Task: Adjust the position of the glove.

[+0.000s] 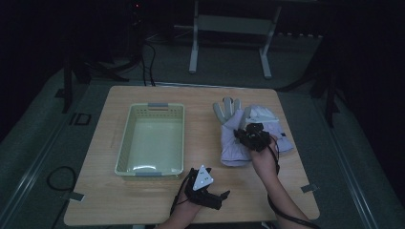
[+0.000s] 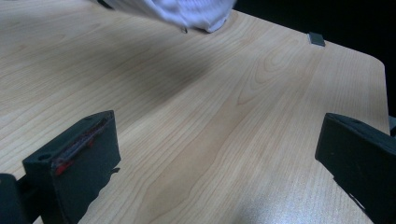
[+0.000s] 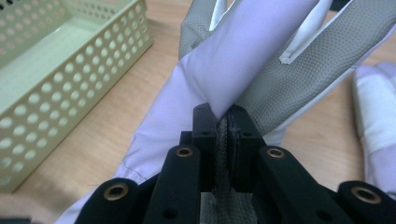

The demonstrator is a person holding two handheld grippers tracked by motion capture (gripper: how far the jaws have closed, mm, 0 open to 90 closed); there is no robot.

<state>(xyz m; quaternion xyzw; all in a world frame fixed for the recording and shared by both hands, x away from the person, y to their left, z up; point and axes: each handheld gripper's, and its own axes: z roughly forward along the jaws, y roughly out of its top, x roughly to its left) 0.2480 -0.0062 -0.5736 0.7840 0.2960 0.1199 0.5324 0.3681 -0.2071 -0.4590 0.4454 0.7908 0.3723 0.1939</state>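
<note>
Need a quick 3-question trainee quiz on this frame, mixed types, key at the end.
1. True or false: the right gripper is shut on the glove.
2. The left gripper is: A) open above the table, B) shut on the basket, C) shut on the glove.
3. Fill in: a second glove lies on the ____.

Key: 1 true; 2 A; 3 table.

A white glove [image 3: 243, 51] with grey dotted palm, a pale green basket [image 1: 151, 138], black fingers [image 3: 205, 135].
</note>
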